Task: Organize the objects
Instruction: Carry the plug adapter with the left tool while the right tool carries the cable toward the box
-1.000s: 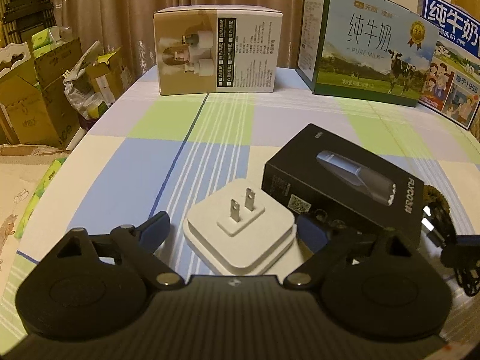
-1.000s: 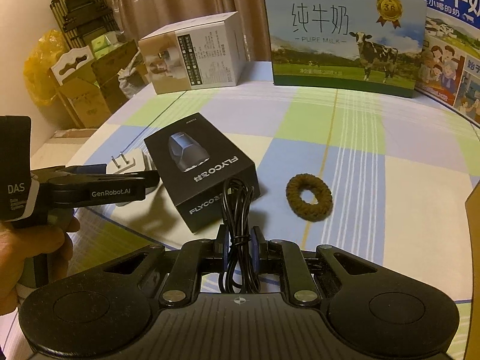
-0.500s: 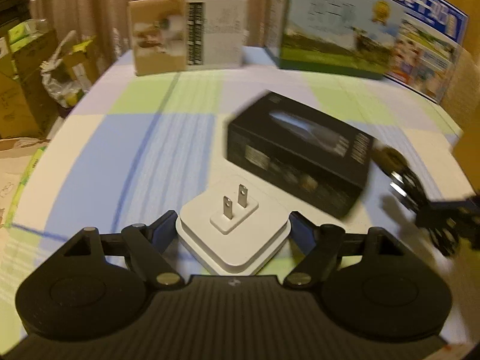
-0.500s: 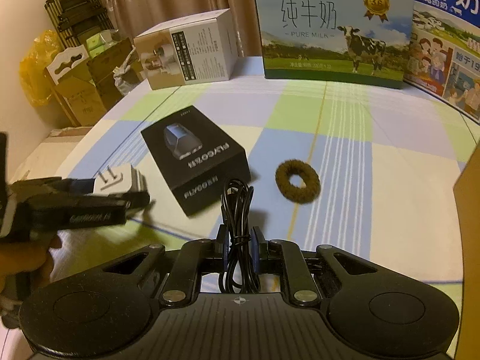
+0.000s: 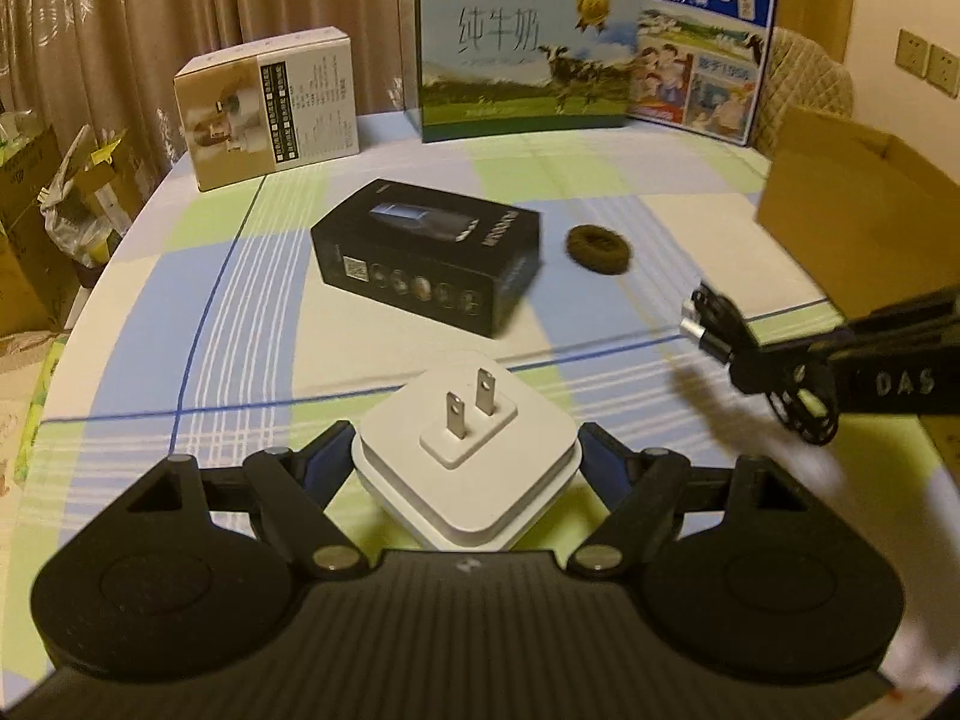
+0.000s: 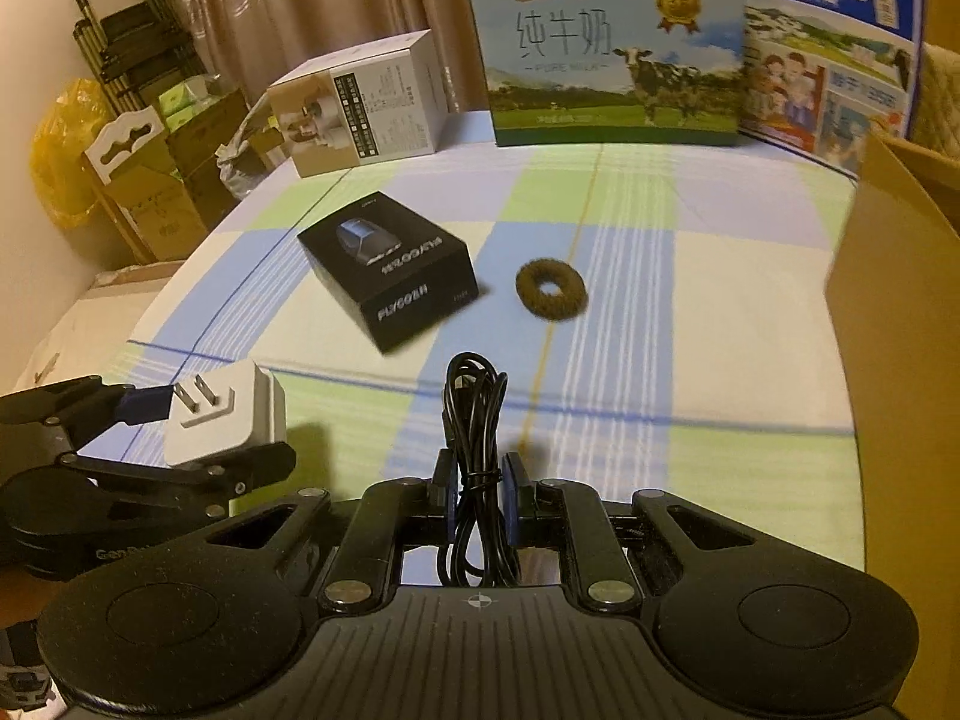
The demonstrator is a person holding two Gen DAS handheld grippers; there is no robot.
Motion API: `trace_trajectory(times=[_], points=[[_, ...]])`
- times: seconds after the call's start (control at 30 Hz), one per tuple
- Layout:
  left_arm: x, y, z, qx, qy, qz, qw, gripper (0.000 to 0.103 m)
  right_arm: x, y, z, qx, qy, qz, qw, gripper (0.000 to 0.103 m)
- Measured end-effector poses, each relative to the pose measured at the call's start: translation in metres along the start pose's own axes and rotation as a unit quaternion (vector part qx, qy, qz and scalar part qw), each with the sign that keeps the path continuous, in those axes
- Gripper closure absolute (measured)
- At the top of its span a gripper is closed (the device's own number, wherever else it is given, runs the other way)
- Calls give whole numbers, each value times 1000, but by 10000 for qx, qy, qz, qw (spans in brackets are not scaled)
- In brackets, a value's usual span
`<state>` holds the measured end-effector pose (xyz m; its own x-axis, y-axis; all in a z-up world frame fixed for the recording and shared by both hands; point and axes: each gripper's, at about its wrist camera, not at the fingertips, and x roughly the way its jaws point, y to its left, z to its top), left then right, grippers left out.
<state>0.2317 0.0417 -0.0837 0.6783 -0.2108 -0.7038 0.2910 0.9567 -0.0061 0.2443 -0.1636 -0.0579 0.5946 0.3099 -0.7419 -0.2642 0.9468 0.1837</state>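
Note:
A white plug adapter [image 5: 468, 468] with two metal prongs is clamped between the pads of my left gripper [image 5: 467, 438], held just above the checked tablecloth. The right wrist view shows the same adapter [image 6: 225, 414] at the left, in the left gripper [image 6: 198, 432]. My right gripper [image 6: 478, 480] is shut on a bundled black cable [image 6: 474, 402] that sticks up past its fingers. The cable's end [image 5: 714, 324] also shows at the right of the left wrist view. A black shaver box [image 6: 390, 267] and a brown fuzzy ring [image 6: 551, 290] lie on the table ahead.
An open cardboard box [image 6: 900, 300] stands at the right edge of the table. Two milk cartons [image 5: 522, 54] and a white product box [image 5: 270, 108] line the far side. Boxes and bags [image 6: 150, 180] are piled on the floor to the left.
The left gripper's jaws closed on the adapter and lifted it off the table. Both grippers drew back and swung right, bringing the cardboard box into view. The right kept its hold on the cable.

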Motion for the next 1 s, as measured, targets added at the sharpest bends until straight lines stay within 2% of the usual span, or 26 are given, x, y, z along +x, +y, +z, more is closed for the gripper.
trace_trajectory(times=[0.17, 0.43, 0.67, 1.0], points=[[-28, -16, -3, -165, 30, -47, 9998, 26, -27, 2, -14, 124, -9, -37, 9999, 92], [-86, -47, 6, -483, -129, -201, 9985, 26, -87, 5, -32, 322, -83, -153, 9993, 92], [-126, -81, 1, -437, -105, -279, 9986, 26, -140, 12, -48, 343, -202, -252, 9989, 92], [-173, -108, 1, -414, -211, -401, 9981, 26, -196, 14, -66, 306, -401, -391, 9980, 92]])
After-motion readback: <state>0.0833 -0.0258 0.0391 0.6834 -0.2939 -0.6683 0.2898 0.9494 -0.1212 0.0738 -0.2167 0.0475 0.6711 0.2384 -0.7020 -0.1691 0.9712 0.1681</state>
